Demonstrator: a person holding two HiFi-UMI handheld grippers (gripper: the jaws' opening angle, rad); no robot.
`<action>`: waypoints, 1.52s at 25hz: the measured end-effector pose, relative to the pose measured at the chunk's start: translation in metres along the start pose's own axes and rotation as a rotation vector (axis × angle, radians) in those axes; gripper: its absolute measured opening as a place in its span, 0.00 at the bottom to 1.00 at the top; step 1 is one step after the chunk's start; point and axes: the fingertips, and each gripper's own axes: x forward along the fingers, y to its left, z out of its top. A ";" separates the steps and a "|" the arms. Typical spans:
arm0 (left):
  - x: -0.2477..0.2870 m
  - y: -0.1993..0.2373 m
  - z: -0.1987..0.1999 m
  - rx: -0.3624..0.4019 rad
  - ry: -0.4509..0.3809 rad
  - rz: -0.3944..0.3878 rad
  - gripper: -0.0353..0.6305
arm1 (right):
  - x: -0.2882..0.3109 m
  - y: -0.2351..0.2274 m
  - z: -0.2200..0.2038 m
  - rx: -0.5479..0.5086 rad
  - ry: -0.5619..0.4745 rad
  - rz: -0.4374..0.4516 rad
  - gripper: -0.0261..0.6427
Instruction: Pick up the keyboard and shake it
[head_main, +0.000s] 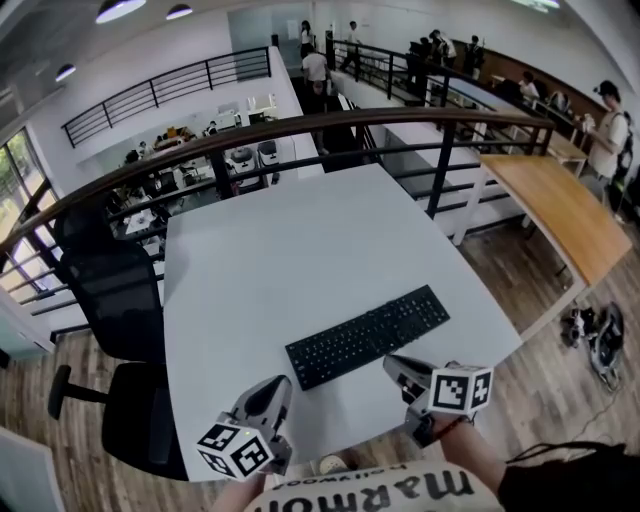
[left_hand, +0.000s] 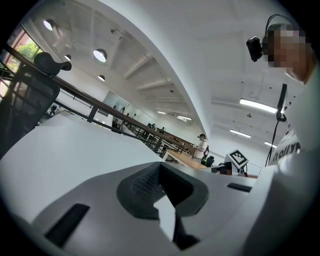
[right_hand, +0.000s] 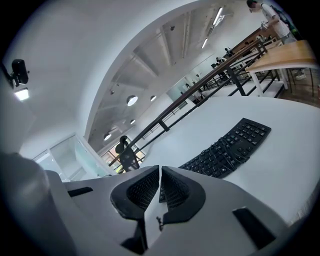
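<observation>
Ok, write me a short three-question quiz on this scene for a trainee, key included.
1. True or false: the black keyboard lies flat on the white table, held by neither gripper.
2. The left gripper and right gripper both have jaws: A) wide open; B) shut and empty; C) shut on the keyboard.
3. Fill in: beyond the table's far edge runs a dark ____.
Key: 1 true; 2 B; 3 railing.
</observation>
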 end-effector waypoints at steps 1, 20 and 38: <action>0.003 0.003 0.004 0.002 -0.003 0.001 0.06 | 0.004 -0.002 0.004 0.004 -0.003 -0.001 0.10; 0.027 0.011 0.029 0.014 -0.096 0.118 0.06 | 0.042 -0.013 0.041 -0.044 0.085 0.099 0.10; 0.018 -0.018 0.010 -0.114 -0.272 0.444 0.06 | 0.072 -0.020 0.063 -0.178 0.373 0.314 0.10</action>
